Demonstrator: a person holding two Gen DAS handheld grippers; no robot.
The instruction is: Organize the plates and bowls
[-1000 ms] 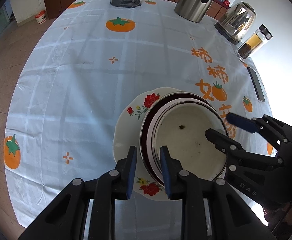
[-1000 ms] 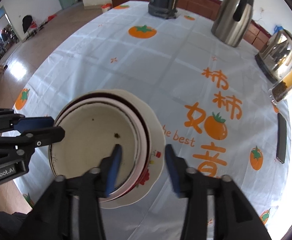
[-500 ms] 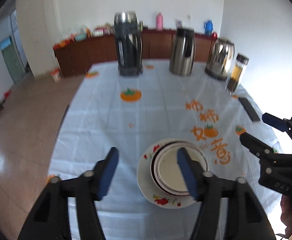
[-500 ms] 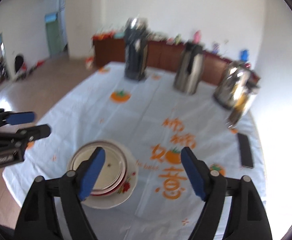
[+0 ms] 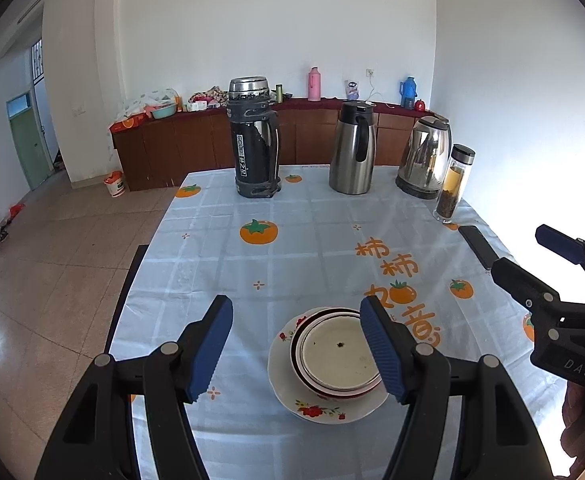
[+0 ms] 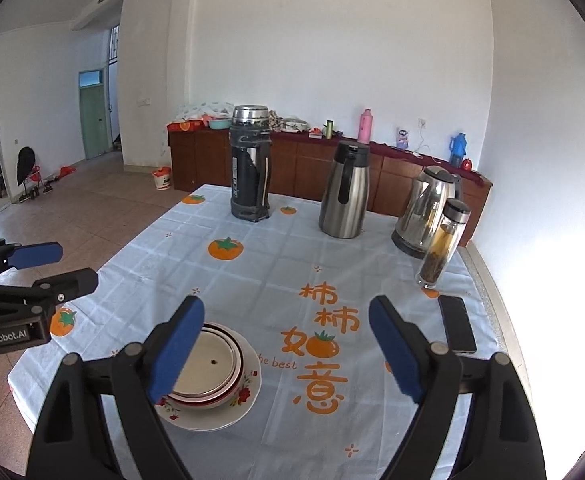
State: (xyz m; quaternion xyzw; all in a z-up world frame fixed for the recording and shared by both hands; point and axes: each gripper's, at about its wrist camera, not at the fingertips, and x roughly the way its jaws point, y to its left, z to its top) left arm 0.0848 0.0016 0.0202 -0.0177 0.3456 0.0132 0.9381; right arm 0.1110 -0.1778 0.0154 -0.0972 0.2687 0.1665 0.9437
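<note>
A stack of bowls (image 5: 338, 356) sits nested on a white flowered plate (image 5: 320, 410) near the table's front edge; the top bowl is cream inside with a dark speck. The stack also shows in the right wrist view (image 6: 212, 364) on the same plate (image 6: 220, 418). My left gripper (image 5: 296, 350) is open and empty, raised above and in front of the stack. My right gripper (image 6: 288, 350) is open and empty, raised to the right of the stack. Each gripper shows in the other's view, the right one (image 5: 532, 256) and the left one (image 6: 48, 266).
On the tablecloth (image 5: 292, 256) at the back stand a black thermos (image 5: 254, 140), a steel carafe (image 5: 352, 148), an electric kettle (image 5: 426, 160) and a tea bottle (image 5: 454, 184). A phone (image 5: 480, 246) lies at the right edge. A wooden sideboard (image 5: 196, 144) is behind.
Both grippers opened wide, let go of the bowl stack and pulled back and up from the table. The stack stays on the plate.
</note>
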